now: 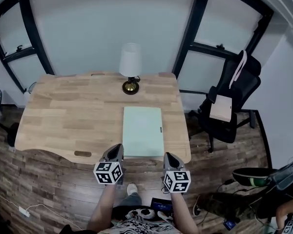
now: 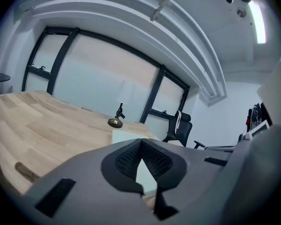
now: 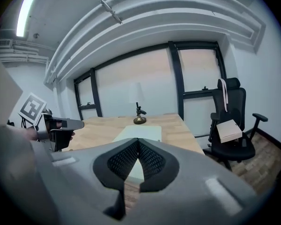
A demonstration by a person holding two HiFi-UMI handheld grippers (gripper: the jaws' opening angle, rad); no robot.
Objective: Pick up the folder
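while both forearms reach out from the bottom of the head view, side by side and roughly parallel, the left tongs [image 1: 115, 151] and the right tongs [image 1: 169, 157] are held at the near edge of the worktop [image 1: 68, 112]. each points away from the person toward the far edge and dips a little below level, with its marker cube facing up. the left tongs are fully closed, the 2 dark pads meeting at the tip with nothing between them. the right tongs are the same: closed tight and holding nothing.

the folder [image 1: 143, 130] lies flat on the right half of the worktop, a pale green rectangle. its long axis runs from the near edge toward the lamp [image 1: 130, 67] at the far edge, and its short near side lies close to the worktop's near rim. the left tongs sit by its near left corner and the right tongs by its near right corner. from each tongs' own view the folder lies just ahead of the closed tips, and i cannot tell if either touches it. off to the right stands a black chair [image 1: 237, 89] with a box [image 1: 221, 107] on its seat.
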